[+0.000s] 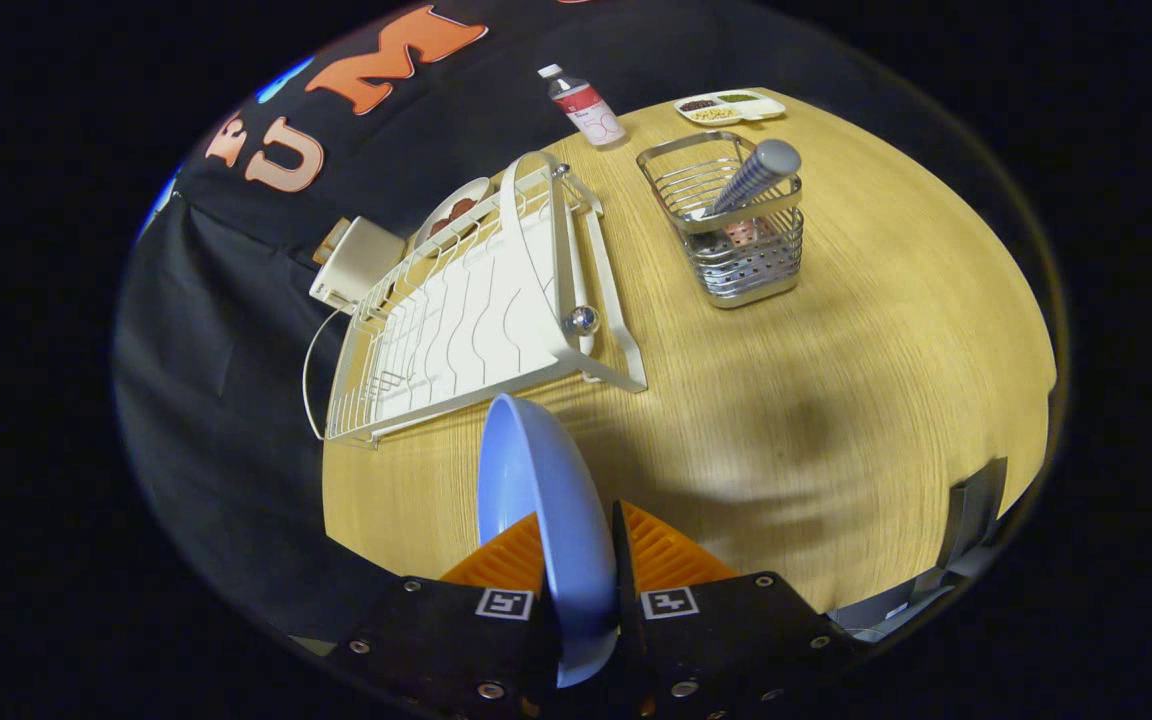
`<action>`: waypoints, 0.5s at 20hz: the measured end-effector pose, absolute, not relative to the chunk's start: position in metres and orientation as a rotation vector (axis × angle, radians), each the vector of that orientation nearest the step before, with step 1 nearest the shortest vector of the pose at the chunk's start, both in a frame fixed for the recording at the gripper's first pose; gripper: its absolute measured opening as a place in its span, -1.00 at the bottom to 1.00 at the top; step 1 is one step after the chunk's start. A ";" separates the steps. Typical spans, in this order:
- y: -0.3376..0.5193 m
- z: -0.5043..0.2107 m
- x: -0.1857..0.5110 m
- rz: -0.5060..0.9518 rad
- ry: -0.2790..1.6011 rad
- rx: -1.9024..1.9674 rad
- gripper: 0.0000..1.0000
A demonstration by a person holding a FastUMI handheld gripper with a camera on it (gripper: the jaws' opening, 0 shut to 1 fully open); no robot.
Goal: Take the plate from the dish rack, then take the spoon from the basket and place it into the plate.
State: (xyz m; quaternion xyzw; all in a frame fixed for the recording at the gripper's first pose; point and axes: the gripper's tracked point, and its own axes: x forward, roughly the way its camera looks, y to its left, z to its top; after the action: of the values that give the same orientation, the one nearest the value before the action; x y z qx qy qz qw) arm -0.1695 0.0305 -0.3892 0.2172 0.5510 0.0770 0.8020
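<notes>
The tongs [581,560] are clamping the blue plate [541,500] edge-on above the bench [836,400], dish rack [476,310] lying at eleven o'clock.

Glossy blue plate [546,520], perhaps plastic, shiny perforated metal basket [736,235], matt wood-grain table [886,350]

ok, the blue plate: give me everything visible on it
The blue plate is pale blue, smooth and glossy, plastic by the look, with no visible damage. It stands on edge between the tool's two orange fingers, which press on its two faces. It hangs above the wooden table, just in front of the white dish rack, apart from it.
</notes>
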 end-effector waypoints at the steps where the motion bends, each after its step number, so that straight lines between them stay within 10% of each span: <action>1: 0.031 -0.393 -0.169 0.164 1.184 0.478 -0.50; 10: 0.017 -0.418 -0.169 0.112 1.227 0.375 -0.04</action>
State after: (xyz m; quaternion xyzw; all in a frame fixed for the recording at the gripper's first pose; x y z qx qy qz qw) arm -0.1691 0.0172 -0.4184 0.1746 0.5721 0.0524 0.7996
